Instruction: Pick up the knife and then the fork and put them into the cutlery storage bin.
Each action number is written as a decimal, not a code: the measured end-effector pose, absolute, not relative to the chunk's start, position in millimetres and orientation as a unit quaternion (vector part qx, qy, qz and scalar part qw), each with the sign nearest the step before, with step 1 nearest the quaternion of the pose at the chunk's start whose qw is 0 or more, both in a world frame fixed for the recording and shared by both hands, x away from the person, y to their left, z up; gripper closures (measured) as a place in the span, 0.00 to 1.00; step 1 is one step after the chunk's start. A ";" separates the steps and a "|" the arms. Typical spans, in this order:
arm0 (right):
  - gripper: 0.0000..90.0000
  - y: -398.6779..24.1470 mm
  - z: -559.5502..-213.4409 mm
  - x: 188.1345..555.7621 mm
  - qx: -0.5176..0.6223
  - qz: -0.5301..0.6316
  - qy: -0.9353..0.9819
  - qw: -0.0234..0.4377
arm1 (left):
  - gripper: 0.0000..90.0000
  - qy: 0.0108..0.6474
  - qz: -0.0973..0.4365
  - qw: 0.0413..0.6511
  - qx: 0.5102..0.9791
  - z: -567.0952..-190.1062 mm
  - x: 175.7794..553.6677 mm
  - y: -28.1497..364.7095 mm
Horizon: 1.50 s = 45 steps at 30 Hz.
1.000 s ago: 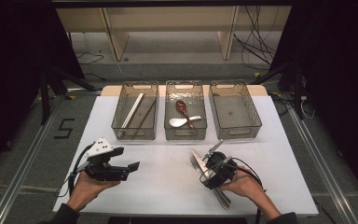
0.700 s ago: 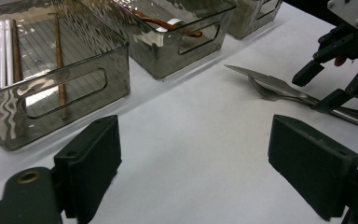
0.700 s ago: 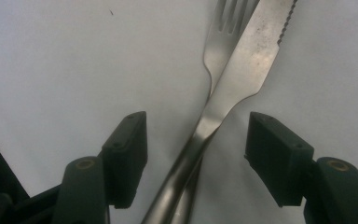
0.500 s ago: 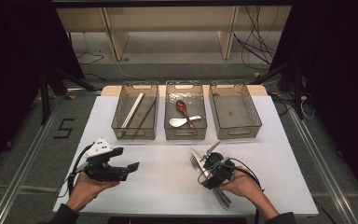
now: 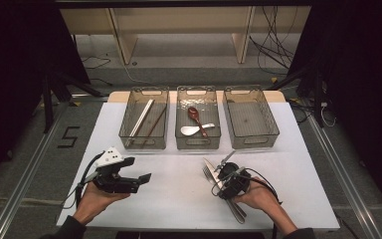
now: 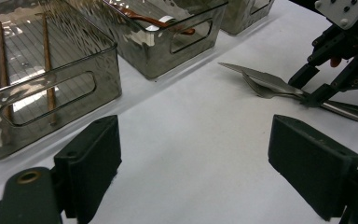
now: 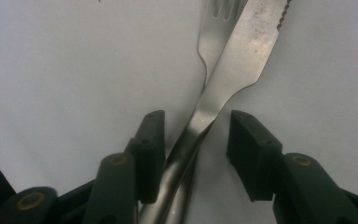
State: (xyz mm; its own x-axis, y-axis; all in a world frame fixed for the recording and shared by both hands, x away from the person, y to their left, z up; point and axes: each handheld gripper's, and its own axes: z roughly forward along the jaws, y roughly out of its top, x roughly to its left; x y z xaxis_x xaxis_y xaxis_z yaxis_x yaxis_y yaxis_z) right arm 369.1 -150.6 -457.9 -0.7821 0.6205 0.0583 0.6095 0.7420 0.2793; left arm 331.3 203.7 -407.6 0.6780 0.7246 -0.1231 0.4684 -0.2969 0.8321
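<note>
A steel knife lies crossed over a steel fork on the white table, near the front right. My right gripper points down at them with both handles between its jaws. The jaws have just been closing. The left pad is beside the handles and a gap remains at the right pad. In the high view the right gripper sits over the knife and fork. My left gripper is held open at the front left with nothing between its fingers.
Three clear bins stand in a row at the back. The left bin holds chopsticks, the middle bin a red spoon and a white spoon, and the right bin nothing.
The right gripper's jaws have narrowed around the knife and fork handles. Both hands have stayed where they were.
</note>
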 end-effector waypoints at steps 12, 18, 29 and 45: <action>0.79 -150.7 -457.2 371.6 0.334 0.144 0.931 0.021 | 0.18 0.373 0.140 0.455 0.796 -406.7 329.3 200.1; 0.89 -158.3 -455.1 377.4 0.356 0.150 0.922 0.011 | 0.18 0.370 0.139 0.451 0.800 -407.3 329.9 200.1; 0.91 -163.7 -451.7 380.6 0.366 0.161 0.917 -0.007 | 0.18 0.373 0.138 0.455 0.797 -407.2 329.4 200.4; 0.91 -190.2 -415.1 386.2 0.382 0.218 0.898 0.020 | 0.18 0.375 0.140 0.459 0.793 -406.1 329.5 201.9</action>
